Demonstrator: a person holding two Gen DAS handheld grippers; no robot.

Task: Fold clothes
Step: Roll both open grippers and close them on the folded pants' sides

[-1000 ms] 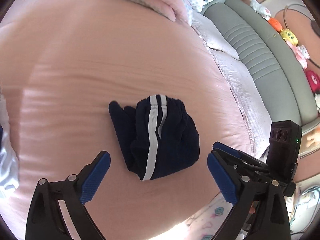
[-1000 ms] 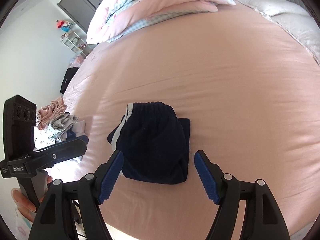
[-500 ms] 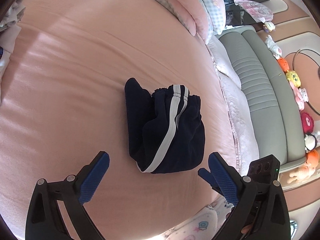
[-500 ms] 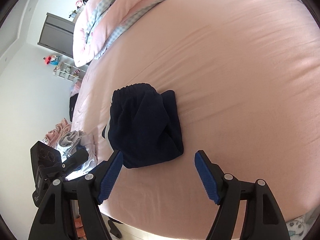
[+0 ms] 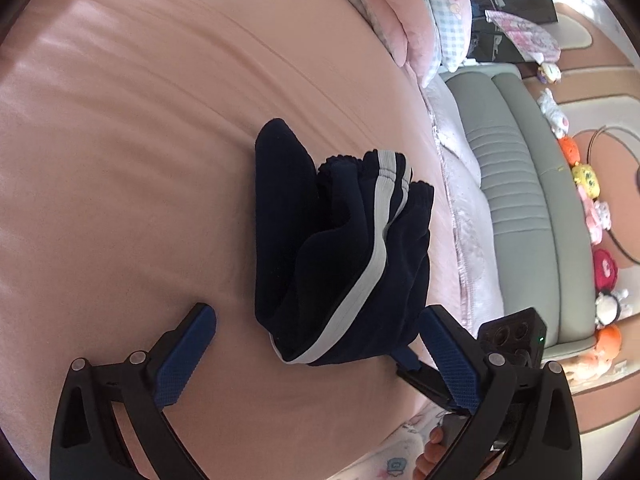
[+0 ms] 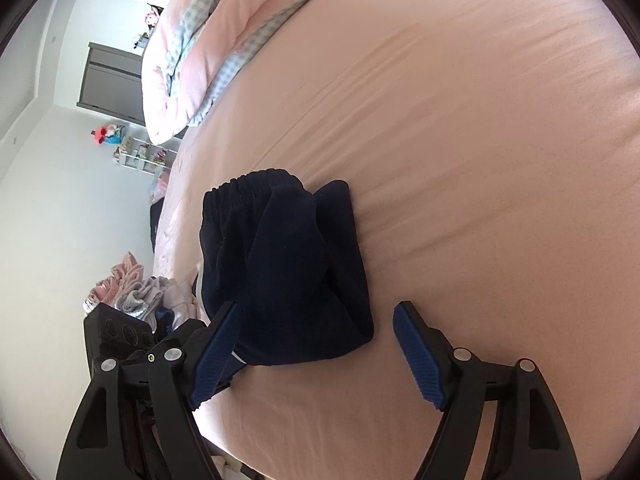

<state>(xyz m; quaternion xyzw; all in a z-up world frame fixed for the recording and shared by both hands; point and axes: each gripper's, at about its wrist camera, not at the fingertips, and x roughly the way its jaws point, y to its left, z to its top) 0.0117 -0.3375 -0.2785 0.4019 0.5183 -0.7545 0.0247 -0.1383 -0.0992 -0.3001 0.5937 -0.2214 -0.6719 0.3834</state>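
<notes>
Left wrist view: navy shorts (image 5: 344,248) w/ white side stripes are seen bundled on the pink bed sheet (image 5: 120,184), towards the bed's near edge, waistband end pointed away. The left gripper (image 5: 316,332) is spread wide, nothing clamped; the bundle's near end sits just ahead of and between its 2 pads, the right-hand pad at the fabric edge, contact can't be confirmed. Right wrist view: the right gripper (image 6: 316,328) is opening, jaws already wide; the near end of the shorts (image 6: 280,272) lies between the pads, the left-hand pad overlapping the cloth, no squeeze visible. A pile of other clothes (image 6: 128,292) is seen off the bed's left side, a pillow (image 6: 208,40) at the far end.

Step in hand, as judged: approach to the near end of the bundle w/ both tools. Next move likely calls for both jaw sets to be lowered onto the near corners, closed through all layers, then the end carried over toward the waistband, or the bundle lifted away.
</notes>
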